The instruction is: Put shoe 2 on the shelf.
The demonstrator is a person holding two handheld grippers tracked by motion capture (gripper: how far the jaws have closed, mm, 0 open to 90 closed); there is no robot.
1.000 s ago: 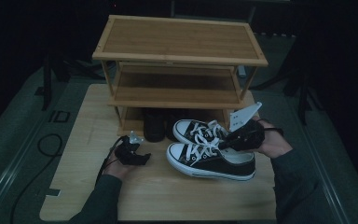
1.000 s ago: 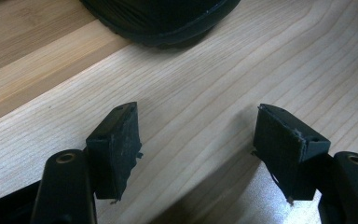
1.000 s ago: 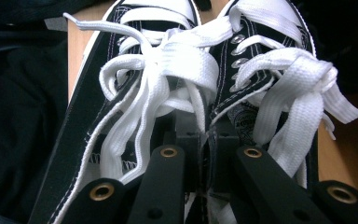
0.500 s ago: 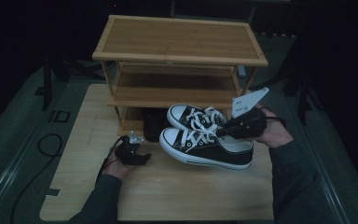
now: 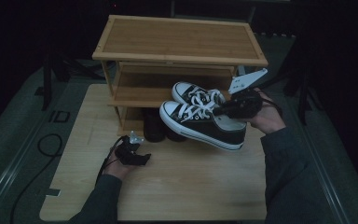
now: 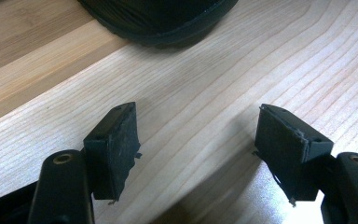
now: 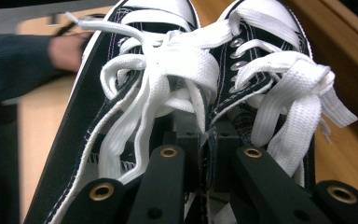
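- Sneakers (image 5: 200,116) up in the air now, both of them, black canvas with white toe caps and white laces, hanging from my right gripper (image 5: 223,110).
- Looking down my right gripper's own jaws, they're squeezed nearly together, and pinched between them are the inner collar edges of the two shoes, one shoe on each side.
- Laces (image 7: 168,70) spill in loops just ahead of my jaws, and the toes point away from me.
- From above, the pair hangs clear of the table (image 5: 191,186), with the heels by my right hand (image 5: 265,119) and the toes aimed at the shelf rack (image 5: 182,42).
- The far shoe's toe sits right at the front edge of the rack's middle shelf; I can't tell if it touches the wood.
- The near shoe tilts, toe higher than heel.
- My left gripper (image 5: 142,158) rests low on the table, near the rack's left leg and well apart from the sneakers.
- Its jaws stand wide open with bare wood between them, gripping nothing.
- Just beyond those open jaws is the rounded edge of a dark shoe (image 6: 163,18) sitting at the foot of the rack.
- From above, that dark pair (image 5: 156,128) sits under the bottom shelf, below the sneakers I'm carrying.
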